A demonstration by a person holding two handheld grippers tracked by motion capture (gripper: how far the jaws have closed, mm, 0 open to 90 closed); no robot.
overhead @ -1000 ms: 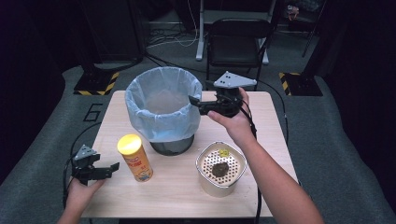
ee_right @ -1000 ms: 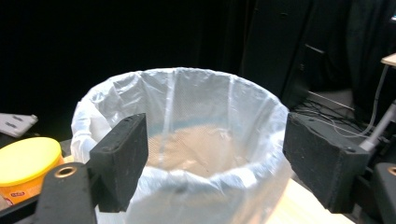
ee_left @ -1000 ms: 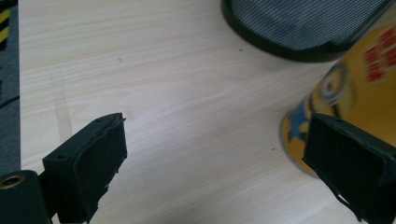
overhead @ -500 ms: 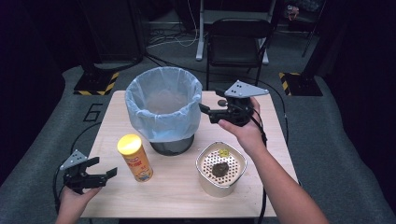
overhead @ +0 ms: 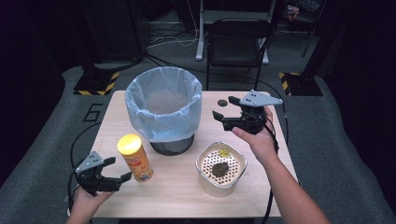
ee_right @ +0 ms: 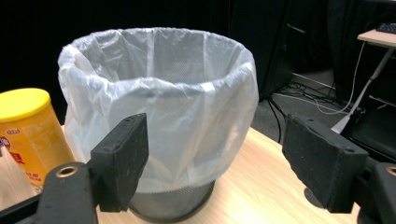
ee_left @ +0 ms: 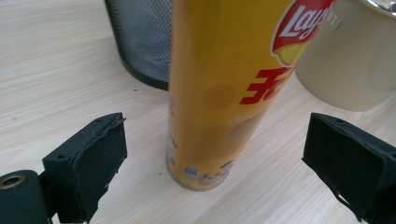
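A tall yellow chips can [overhead: 134, 157] stands upright near the table's front left. My left gripper [overhead: 112, 179] is open beside it, its jaws pointing at the can's base. In the left gripper view the can [ee_left: 224, 88] stands just ahead of the left gripper [ee_left: 217, 135], with both pads clear of it. My right gripper [overhead: 220, 119] hovers open to the right of the bag-lined waste bin [overhead: 163, 109]. Its jaws have just opened a little wider, with nothing between them. The right gripper [ee_right: 219, 140] faces the bin [ee_right: 159, 107], and the can [ee_right: 28, 126] is at the left.
A cream pot [overhead: 221, 169] with a perforated insert and dark scraps sits at the front right, also seen as the pot [ee_left: 345, 60] behind the can. A small dark piece [overhead: 222, 102] lies behind the right gripper. A chair [overhead: 238, 42] stands beyond the wooden table [overhead: 177, 200].
My right gripper has drawn back from the bin, rightward and lower. My left gripper dipped toward the table's left edge, then came right, up to the can.
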